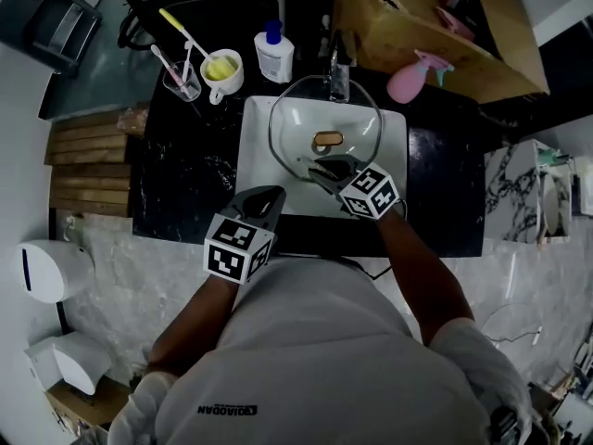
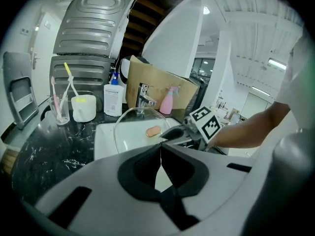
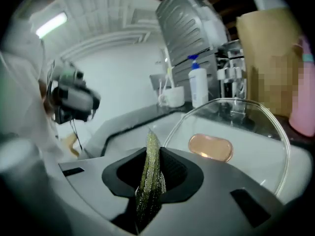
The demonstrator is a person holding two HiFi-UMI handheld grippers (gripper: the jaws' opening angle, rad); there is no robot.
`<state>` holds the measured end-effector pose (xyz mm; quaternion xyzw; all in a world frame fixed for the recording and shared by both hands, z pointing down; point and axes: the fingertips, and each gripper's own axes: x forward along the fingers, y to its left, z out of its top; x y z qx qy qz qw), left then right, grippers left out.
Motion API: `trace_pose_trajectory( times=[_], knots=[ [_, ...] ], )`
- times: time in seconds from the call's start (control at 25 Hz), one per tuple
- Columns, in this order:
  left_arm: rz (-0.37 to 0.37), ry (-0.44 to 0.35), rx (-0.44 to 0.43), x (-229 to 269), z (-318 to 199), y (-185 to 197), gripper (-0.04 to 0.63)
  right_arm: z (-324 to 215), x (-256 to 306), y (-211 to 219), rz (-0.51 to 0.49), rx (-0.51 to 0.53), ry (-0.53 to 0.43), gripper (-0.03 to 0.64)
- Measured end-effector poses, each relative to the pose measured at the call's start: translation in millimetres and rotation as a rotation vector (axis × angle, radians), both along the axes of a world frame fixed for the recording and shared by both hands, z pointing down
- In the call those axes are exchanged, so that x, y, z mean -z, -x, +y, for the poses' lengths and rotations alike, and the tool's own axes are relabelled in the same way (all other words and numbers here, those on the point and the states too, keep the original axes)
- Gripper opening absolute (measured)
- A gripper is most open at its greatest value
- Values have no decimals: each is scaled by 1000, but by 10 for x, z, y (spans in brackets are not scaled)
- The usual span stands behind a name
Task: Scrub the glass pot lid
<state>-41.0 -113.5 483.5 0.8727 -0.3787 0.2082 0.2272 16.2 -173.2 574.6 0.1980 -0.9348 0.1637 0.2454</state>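
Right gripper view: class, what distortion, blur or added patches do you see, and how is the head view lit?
Right gripper view: fisheye bending with dark corners; the green scouring pad reads clearly; a mosaic patch at right was added afterwards. Head view: dim overall, the white sink brightest.

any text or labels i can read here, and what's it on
"DIADAN", as far as it can be made out: small white print on the person's shirt, head view.
Pump bottle: label too small to read.
Cubes on the left gripper and right gripper: square markers only, no words.
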Motion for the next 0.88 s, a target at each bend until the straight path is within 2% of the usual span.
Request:
trace_pose_trajectory(
  times=[0.08, 0.24, 0.36, 0.64, 0.72, 0.88],
  knots=[
    [0, -2, -10, 3, -1, -24, 15, -138, 265, -26, -140, -113, 33, 98],
    [1, -3, -27, 3, -6, -64, 15, -432, 493, -173, -330, -329, 114, 98],
    [0, -4, -37, -2, -11, -82, 15, -564, 467, -232, -409, -422, 177, 97],
    [0, -4, -43, -7, -25, -119, 15, -680, 353, -365, -387, -522, 158, 94],
    [0, -2, -43, -11, -29, -127, 15, -695, 333, -398, -337, -525, 121, 94],
    [-1, 3, -41, -19, -35, -149, 15, -694, 307, -437, -175, -490, -5, 94]
  ],
)
